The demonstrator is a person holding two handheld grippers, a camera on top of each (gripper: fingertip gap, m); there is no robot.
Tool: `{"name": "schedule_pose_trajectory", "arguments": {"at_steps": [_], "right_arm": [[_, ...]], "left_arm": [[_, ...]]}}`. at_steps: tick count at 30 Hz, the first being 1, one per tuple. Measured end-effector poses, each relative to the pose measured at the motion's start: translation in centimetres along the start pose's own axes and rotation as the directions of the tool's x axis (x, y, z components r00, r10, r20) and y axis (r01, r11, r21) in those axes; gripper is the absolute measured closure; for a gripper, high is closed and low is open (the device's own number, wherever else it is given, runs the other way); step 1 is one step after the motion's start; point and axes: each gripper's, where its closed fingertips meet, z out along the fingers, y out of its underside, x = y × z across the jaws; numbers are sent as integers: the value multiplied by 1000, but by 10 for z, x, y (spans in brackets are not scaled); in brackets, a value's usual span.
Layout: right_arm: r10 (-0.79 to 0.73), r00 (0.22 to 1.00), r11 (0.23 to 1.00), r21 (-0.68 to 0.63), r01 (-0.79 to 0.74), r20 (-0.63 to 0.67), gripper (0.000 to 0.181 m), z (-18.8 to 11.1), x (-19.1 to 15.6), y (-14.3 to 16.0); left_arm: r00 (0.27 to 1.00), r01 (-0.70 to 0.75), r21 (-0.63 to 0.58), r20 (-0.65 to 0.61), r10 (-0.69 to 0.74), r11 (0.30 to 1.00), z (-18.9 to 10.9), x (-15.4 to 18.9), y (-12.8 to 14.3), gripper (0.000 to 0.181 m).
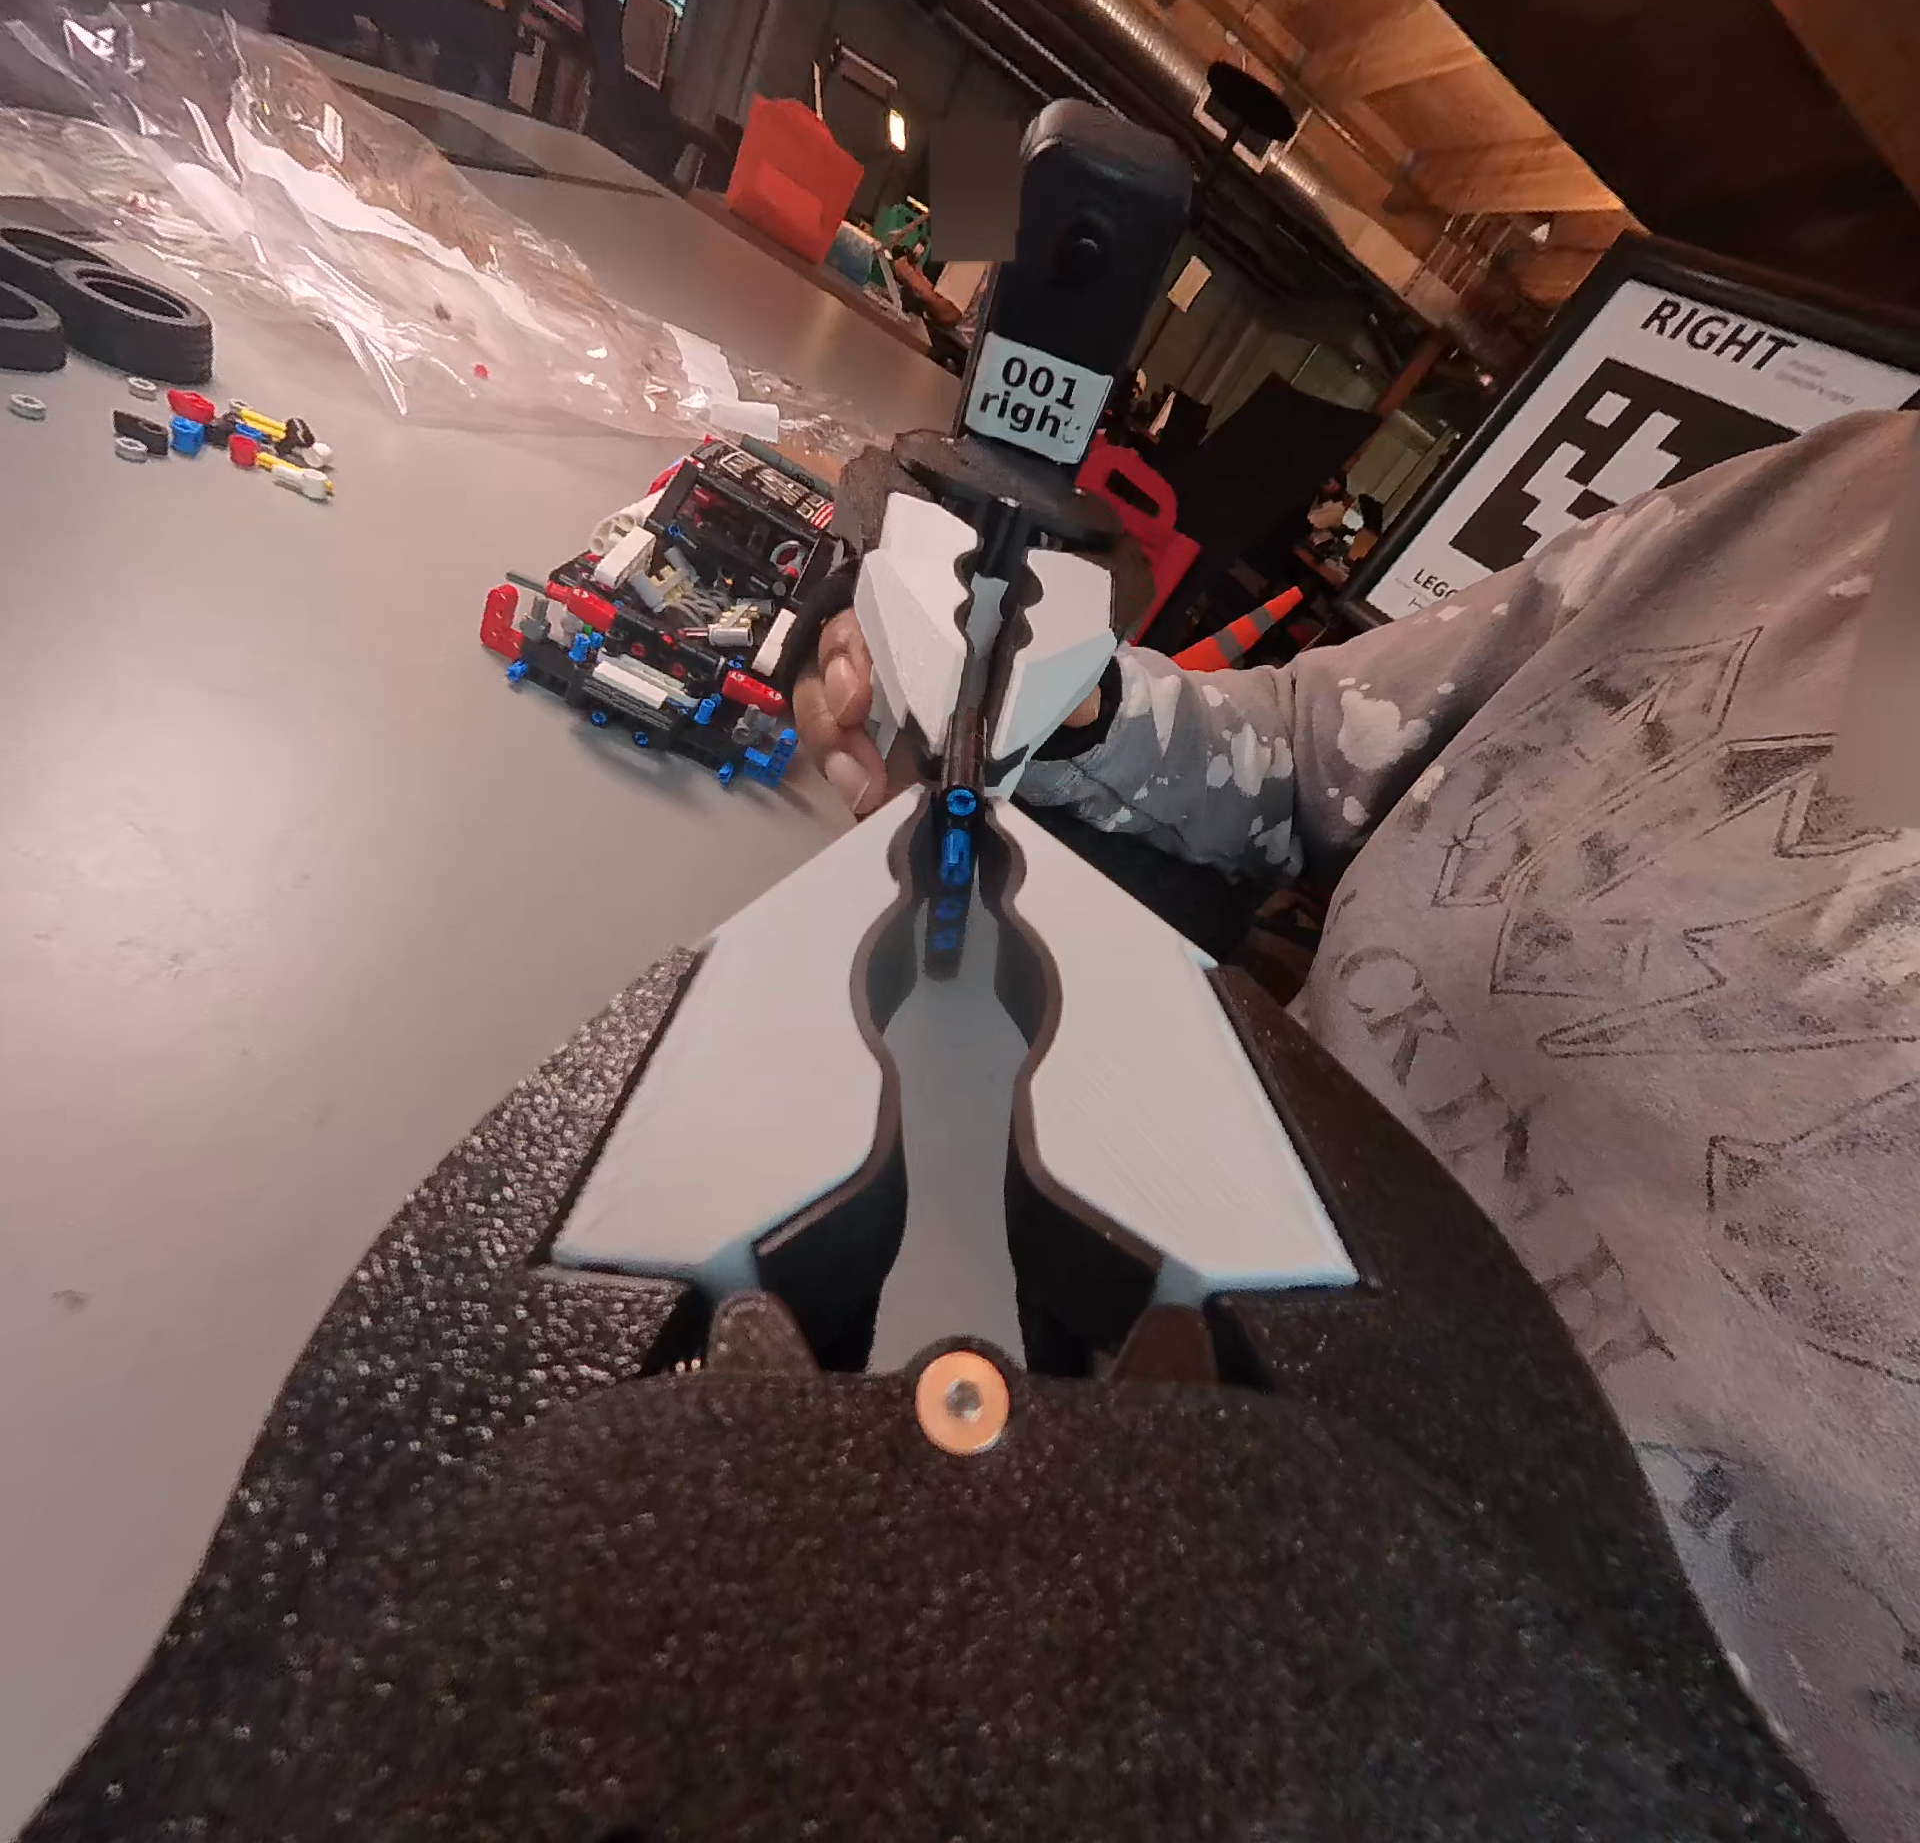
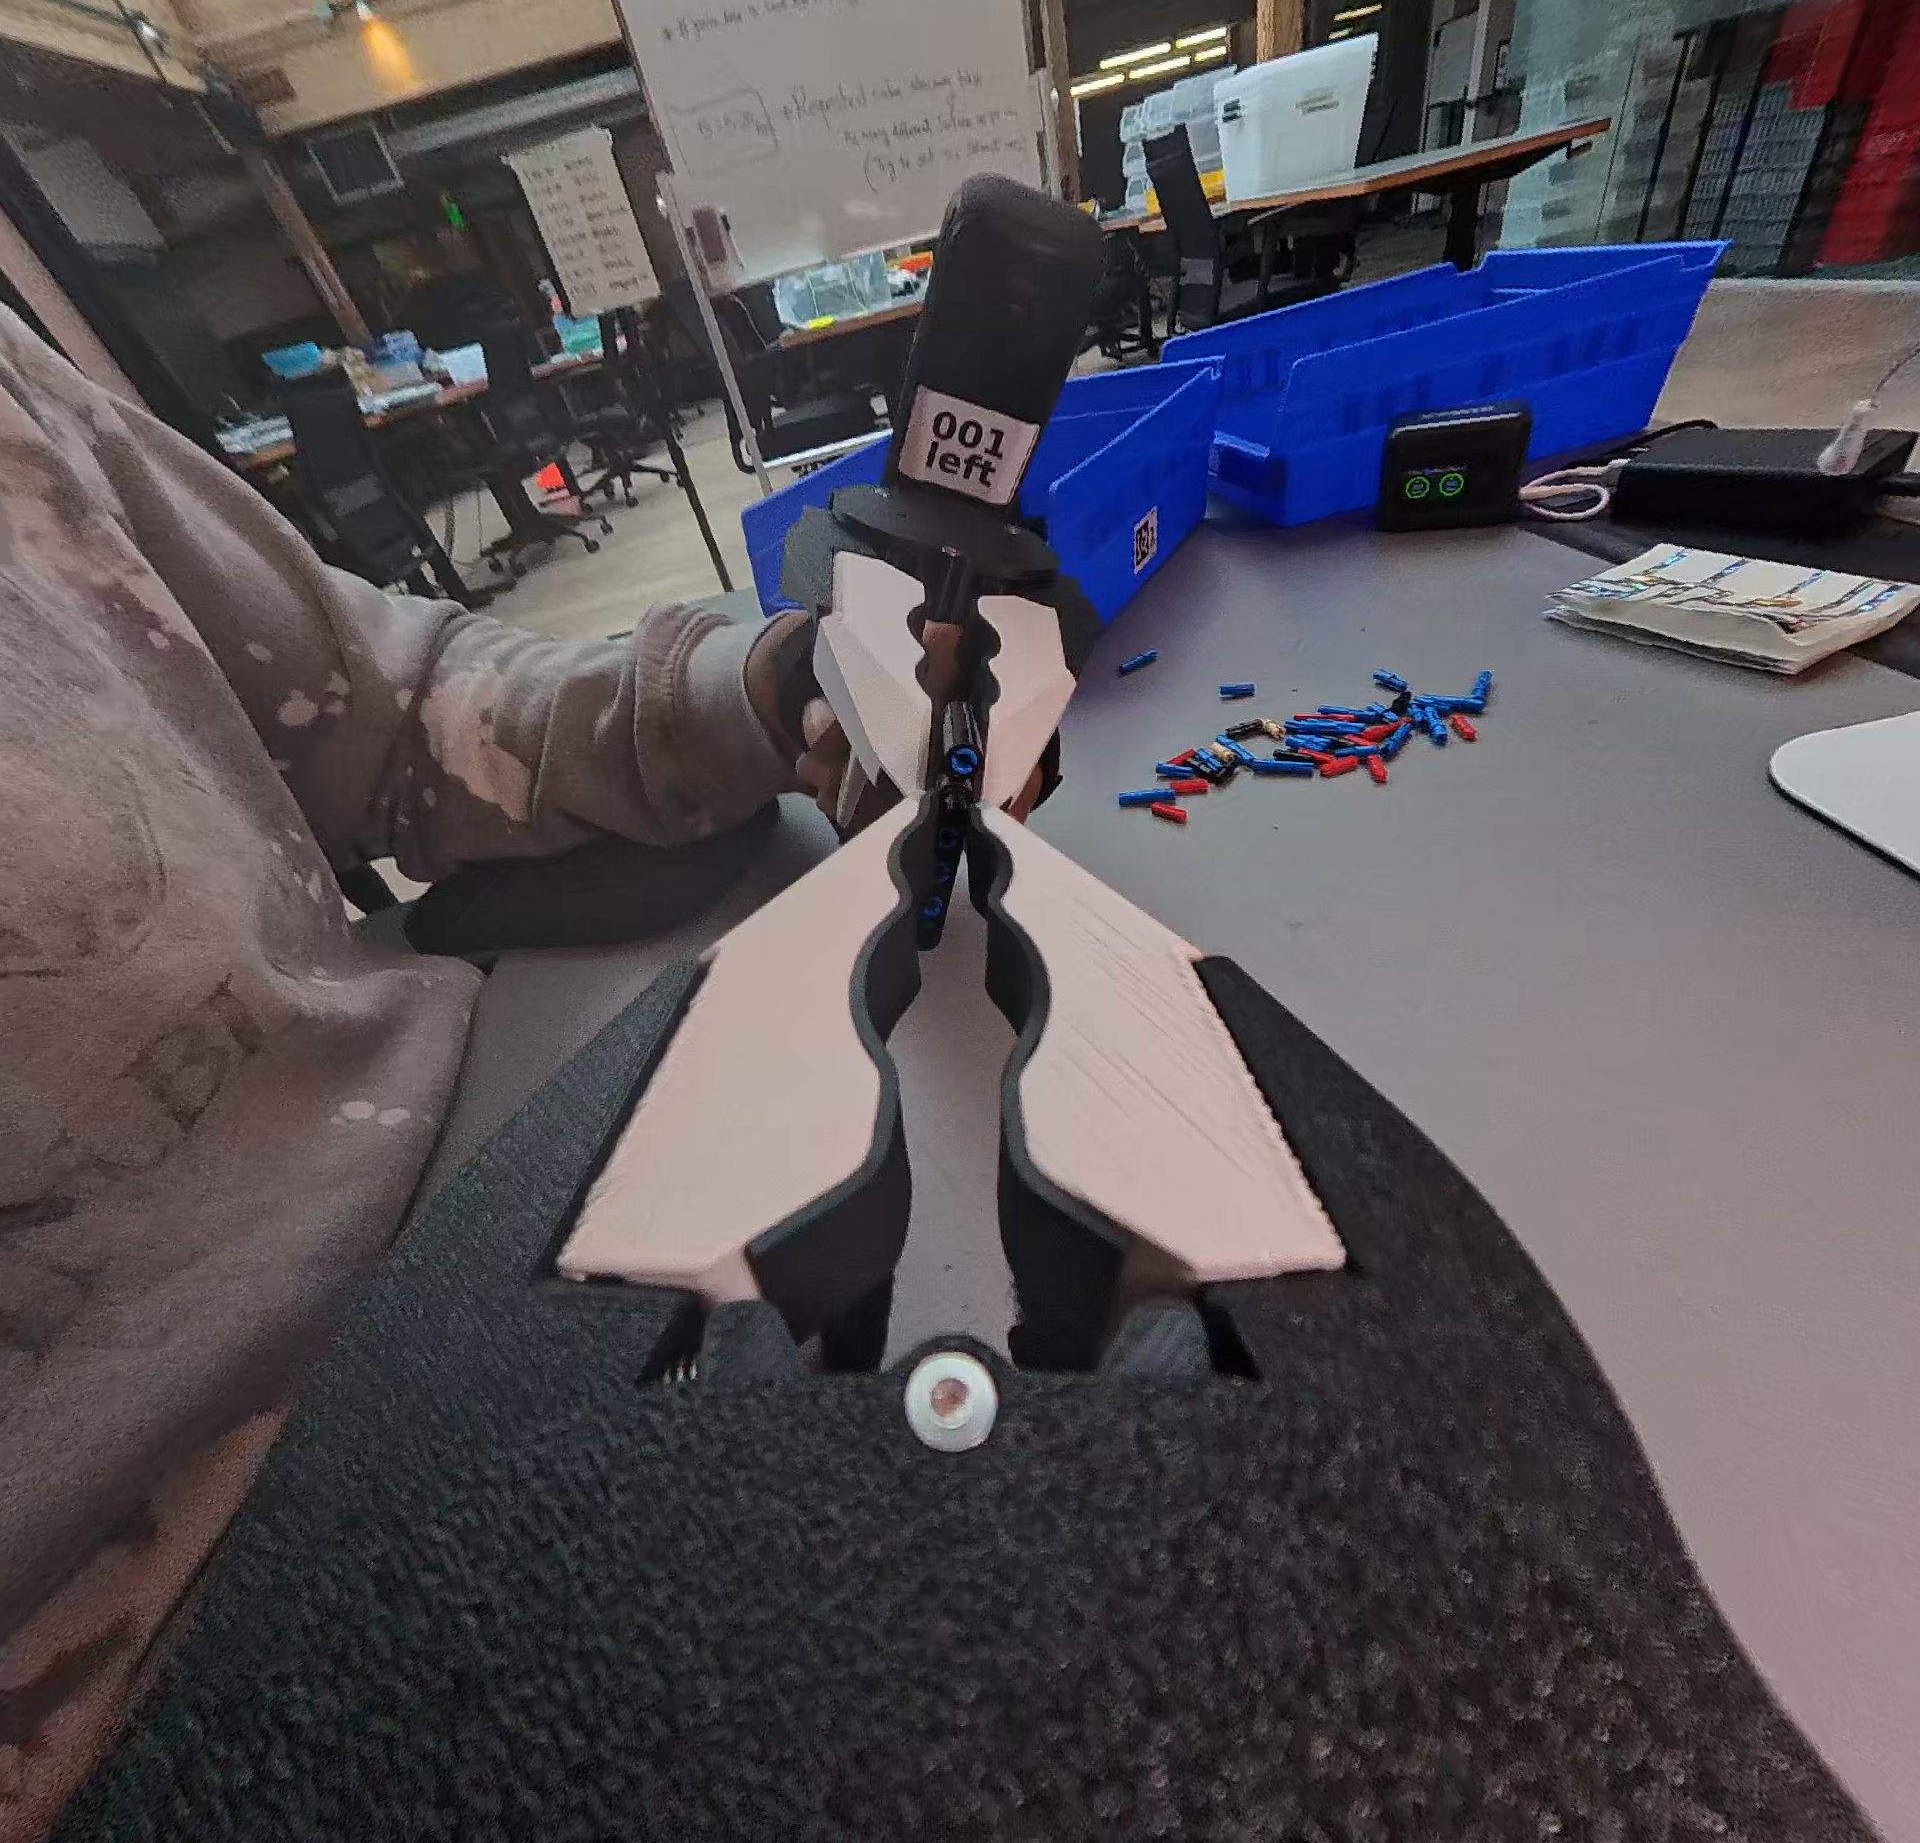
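The left gripper [image 1: 954,806] and right gripper [image 2: 951,806] meet tip to tip above the grey table [image 1: 260,858], each pinched nearly shut on an opposite end of one black studded beam [image 1: 951,858] carrying blue pins; each gripper's black camera wears one white printed label [image 1: 1029,401]. Behind sit one half-built brick car [image 1: 665,609], three black tyres [image 1: 135,323] and clear plastic bags [image 1: 312,235]. Right of the grippers lie scattered blue and red pins [image 2: 1330,733], too many to count, two blue bins [image 2: 1455,370], and one written-on whiteboard [image 2: 831,79].
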Motion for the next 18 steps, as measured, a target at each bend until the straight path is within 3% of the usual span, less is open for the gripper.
{"name": "schedule_pose_trajectory", "arguments": {"at_steps": [6,8,9,13,18], "right_arm": [[21,1000,996,85,-20,-3,180,-5,1,-17],[67,997,976,209,-59,-33,180,-30,16,-40],[50,996,974,223,-33,-73,180,-43,23,-45],[3,994,994,108,8,-106,179,-34,22,-28],[-105,989,979,-186,84,-107,178,-15,18,20]], "left_arm": [[997,-61,87,42,58,994,-6,4,-21,177],[996,-49,241,87,28,969,-39,-5,-48,179],[992,-77,264,115,48,962,-54,-7,-55,179],[993,-69,195,103,49,978,-37,-8,-41,177],[989,37,133,136,-56,990,-29,-31,-19,177]]}}
